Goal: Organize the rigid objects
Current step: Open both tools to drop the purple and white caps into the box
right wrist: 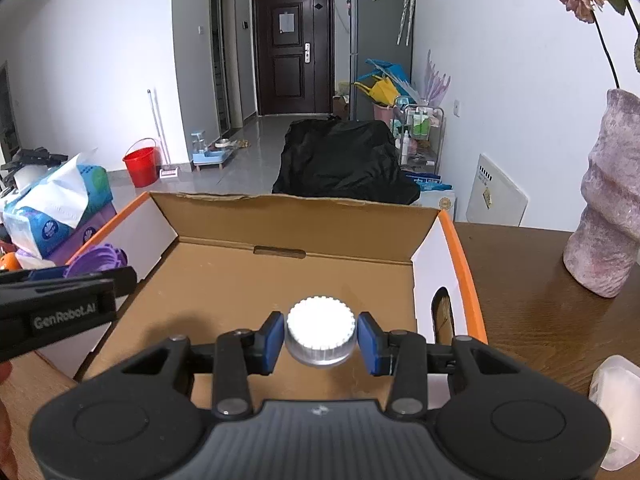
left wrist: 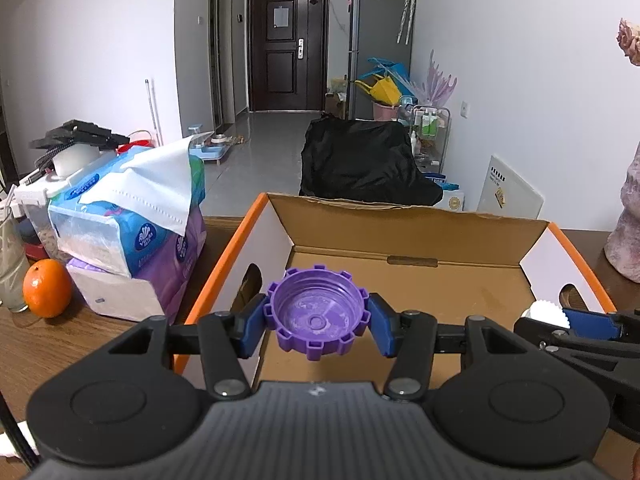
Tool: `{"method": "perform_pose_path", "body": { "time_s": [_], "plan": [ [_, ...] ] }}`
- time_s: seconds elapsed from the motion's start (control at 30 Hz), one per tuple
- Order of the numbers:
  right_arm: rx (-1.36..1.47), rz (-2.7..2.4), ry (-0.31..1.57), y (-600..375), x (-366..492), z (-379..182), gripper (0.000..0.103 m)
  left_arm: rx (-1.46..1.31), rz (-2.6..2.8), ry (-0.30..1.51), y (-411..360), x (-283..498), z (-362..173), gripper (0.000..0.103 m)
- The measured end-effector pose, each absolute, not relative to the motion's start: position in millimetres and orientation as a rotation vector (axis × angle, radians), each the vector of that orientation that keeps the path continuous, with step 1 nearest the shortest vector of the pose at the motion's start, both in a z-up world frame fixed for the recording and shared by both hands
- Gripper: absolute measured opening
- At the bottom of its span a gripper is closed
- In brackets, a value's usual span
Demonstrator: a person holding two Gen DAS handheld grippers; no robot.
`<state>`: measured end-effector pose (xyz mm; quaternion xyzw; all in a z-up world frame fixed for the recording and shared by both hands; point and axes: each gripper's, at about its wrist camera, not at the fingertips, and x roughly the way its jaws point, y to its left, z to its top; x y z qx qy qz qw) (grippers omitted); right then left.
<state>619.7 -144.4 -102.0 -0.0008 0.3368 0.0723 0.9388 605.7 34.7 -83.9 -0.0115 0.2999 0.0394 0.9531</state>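
My left gripper (left wrist: 318, 322) is shut on a purple toothed bottle cap (left wrist: 316, 312), held hollow side up over the left part of an open cardboard box (left wrist: 224, 264) with an orange rim. My right gripper (right wrist: 320, 338) is shut on a white ribbed cap (right wrist: 320, 330) over the box's floor (right wrist: 248, 280), nearer its right wall. Each gripper shows at the edge of the other's view: the right gripper's fingers (left wrist: 588, 324) with the white cap (left wrist: 546, 312), and the left gripper's fingers (right wrist: 60, 280) with the purple cap (right wrist: 100, 258). No other object shows on the visible box floor.
The box lies on a brown wooden table (right wrist: 520, 280). Left of it stand stacked tissue packs (left wrist: 132, 220), an orange (left wrist: 46, 288) and a glass (left wrist: 10, 264). A mauve vase (right wrist: 608, 220) stands to the right, with a translucent white container (right wrist: 616, 400) nearer me.
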Motion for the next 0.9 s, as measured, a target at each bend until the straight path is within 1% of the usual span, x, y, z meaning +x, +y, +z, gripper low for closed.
{"method": "perform_pose_path", "body": {
  "time_s": [0.03, 0.07, 0.1, 0.17, 0.23, 0.27, 0.3, 0.33, 0.37, 0.9],
  "plan": [
    [-0.006, 0.142, 0.690, -144, 620, -102, 0.041, -0.015, 0.084, 0.599, 35, 604, -82, 0.059],
    [-0.015, 0.136, 0.691, -144, 620, -103, 0.050, -0.011, 0.086, 0.589, 35, 602, -81, 0.068],
    [-0.020, 0.128, 0.693, -144, 621, -104, 0.057, -0.015, 0.085, 0.579, 36, 601, -79, 0.080],
    [-0.034, 0.113, 0.690, -143, 620, -106, 0.085, -0.025, 0.085, 0.561, 39, 598, -76, 0.090],
    [-0.044, 0.098, 0.677, -142, 618, -105, 0.090, -0.021, 0.093, 0.549, 40, 596, -73, 0.093],
    [-0.046, 0.093, 0.676, -142, 617, -104, 0.093, -0.019, 0.101, 0.542, 41, 595, -71, 0.100],
    [-0.044, 0.090, 0.676, -142, 617, -104, 0.096, -0.020, 0.106, 0.536, 42, 594, -70, 0.103],
    [-0.041, 0.086, 0.678, -143, 617, -104, 0.102, -0.023, 0.112, 0.529, 43, 592, -69, 0.103],
    [-0.039, 0.080, 0.676, -142, 617, -104, 0.103, -0.024, 0.113, 0.528, 44, 592, -68, 0.103],
    [-0.010, 0.089, 0.648, -148, 606, -92, 0.103, -0.032, 0.112, 0.530, 43, 583, -61, 0.103]
  ]
}}
